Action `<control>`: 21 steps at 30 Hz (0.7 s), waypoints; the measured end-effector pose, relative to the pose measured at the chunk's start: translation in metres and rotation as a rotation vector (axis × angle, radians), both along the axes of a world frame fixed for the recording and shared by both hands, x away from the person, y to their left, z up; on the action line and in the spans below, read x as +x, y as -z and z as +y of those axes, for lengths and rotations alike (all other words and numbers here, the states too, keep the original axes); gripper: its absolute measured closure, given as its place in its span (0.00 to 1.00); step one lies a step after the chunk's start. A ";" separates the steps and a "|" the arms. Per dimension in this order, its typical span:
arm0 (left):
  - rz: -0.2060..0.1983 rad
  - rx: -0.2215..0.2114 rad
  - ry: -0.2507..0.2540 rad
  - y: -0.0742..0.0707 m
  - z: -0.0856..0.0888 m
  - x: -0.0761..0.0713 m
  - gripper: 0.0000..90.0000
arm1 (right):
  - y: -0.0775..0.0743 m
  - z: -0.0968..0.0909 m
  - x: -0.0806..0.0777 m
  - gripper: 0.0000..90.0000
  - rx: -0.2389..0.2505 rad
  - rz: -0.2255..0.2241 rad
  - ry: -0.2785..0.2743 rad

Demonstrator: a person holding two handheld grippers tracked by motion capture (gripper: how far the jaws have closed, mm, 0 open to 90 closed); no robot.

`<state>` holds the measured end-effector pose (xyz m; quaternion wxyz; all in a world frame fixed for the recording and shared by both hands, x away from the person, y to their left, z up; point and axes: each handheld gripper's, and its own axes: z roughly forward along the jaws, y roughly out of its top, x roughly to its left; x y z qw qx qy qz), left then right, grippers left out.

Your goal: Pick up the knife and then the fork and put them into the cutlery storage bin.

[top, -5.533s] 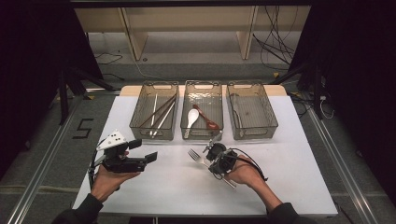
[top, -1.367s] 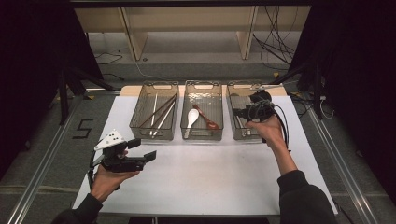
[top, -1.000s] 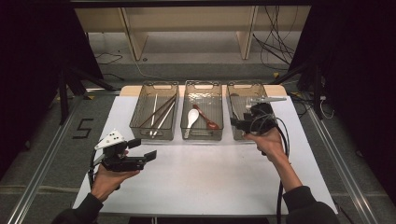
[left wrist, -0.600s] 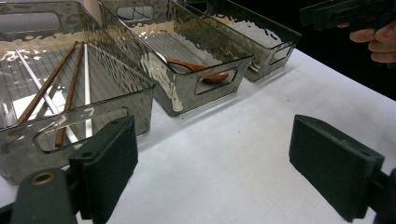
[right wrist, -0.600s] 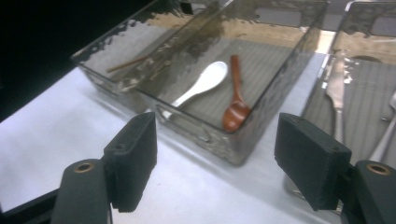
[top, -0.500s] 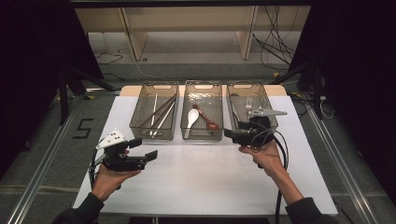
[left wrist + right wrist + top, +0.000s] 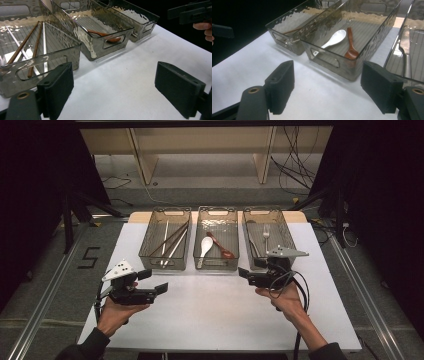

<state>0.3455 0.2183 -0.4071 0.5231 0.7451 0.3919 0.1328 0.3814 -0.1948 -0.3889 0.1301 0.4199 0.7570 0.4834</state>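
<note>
Sorting cutlery, fork binned, both grippers empty

Looking down from the high view, we are seeing three bins in a row at the table's (image 7: 215, 320) far side, each taking one kind of utensil: chopsticks (image 7: 172, 240) in the left bin (image 7: 165, 240), a white spoon (image 7: 205, 247) and a brown spoon (image 7: 221, 246) in the middle bin (image 7: 216, 239), and the fork (image 7: 266, 231) lying flat in the right bin (image 7: 268, 236) beside a knife (image 7: 252, 240). That sorting is why the fork is resting where it is.

We are holding the right gripper (image 7: 246, 274) just in front of the right bin's near wall. Its jaws have just been opening, and now they are standing wide with nothing between them; in the right gripper view we are looking between the pads at bare table and the middle bin's handle slot.

We are keeping the left gripper (image 7: 154, 281) parked in front of the left bin, jaws spread and empty as well, out of the other hand's way.

For room, we are enjoying a wide bare stretch of white table between the bins and the near edge. The bin walls are the edges to mind; the right gripper is sitting near one, and its cable (image 7: 299, 287) is looping toward the table's right edge.
</note>
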 end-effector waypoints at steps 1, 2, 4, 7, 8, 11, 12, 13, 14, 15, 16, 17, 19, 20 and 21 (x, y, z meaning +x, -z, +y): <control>-0.001 0.000 0.000 0.000 0.000 0.000 0.17 | 0.001 0.000 -0.002 0.31 0.002 0.000 -0.005; -0.002 -0.002 0.001 0.000 -0.001 0.000 0.17 | 0.001 0.000 -0.004 0.31 0.004 -0.004 -0.011; 0.000 -0.003 0.001 0.000 -0.001 0.000 0.17 | 0.002 0.001 -0.008 0.31 0.003 -0.015 -0.023; 0.001 0.000 0.003 0.000 -0.003 0.000 0.17 | 0.003 0.000 -0.013 0.31 0.011 -0.026 -0.027; 0.000 0.007 0.008 0.000 -0.003 0.000 0.17 | 0.003 -0.001 -0.015 0.31 0.014 -0.029 -0.030; 0.001 0.006 0.009 0.000 -0.003 -0.001 0.17 | 0.003 -0.002 -0.019 0.31 0.018 -0.046 -0.033; 0.003 0.006 0.010 0.000 -0.003 -0.001 0.17 | 0.003 -0.002 -0.020 0.31 0.018 -0.048 -0.031; 0.003 0.005 0.011 0.000 -0.003 -0.001 0.17 | 0.004 -0.002 -0.022 0.30 0.016 -0.050 -0.030; 0.003 0.004 0.011 0.000 -0.003 -0.001 0.17 | 0.005 -0.003 -0.023 0.30 0.010 -0.051 -0.032; 0.004 0.003 0.011 0.000 -0.003 -0.001 0.17 | 0.006 -0.003 -0.023 0.30 0.005 -0.057 -0.031; 0.004 0.002 0.012 0.000 -0.003 -0.001 0.17 | 0.006 -0.003 -0.025 0.29 0.003 -0.054 -0.031; 0.005 0.001 0.013 0.000 -0.003 -0.001 0.17 | 0.007 -0.004 -0.026 0.29 0.006 -0.054 -0.032; 0.008 -0.002 0.014 0.001 -0.002 -0.001 0.17 | 0.008 -0.005 -0.030 0.29 0.004 -0.065 -0.032; 0.010 -0.004 0.013 0.001 -0.002 -0.001 0.17 | 0.008 -0.005 -0.031 0.29 0.005 -0.068 -0.034; 0.011 -0.006 0.014 0.001 -0.001 -0.001 0.17 | 0.009 -0.005 -0.032 0.29 0.005 -0.071 -0.037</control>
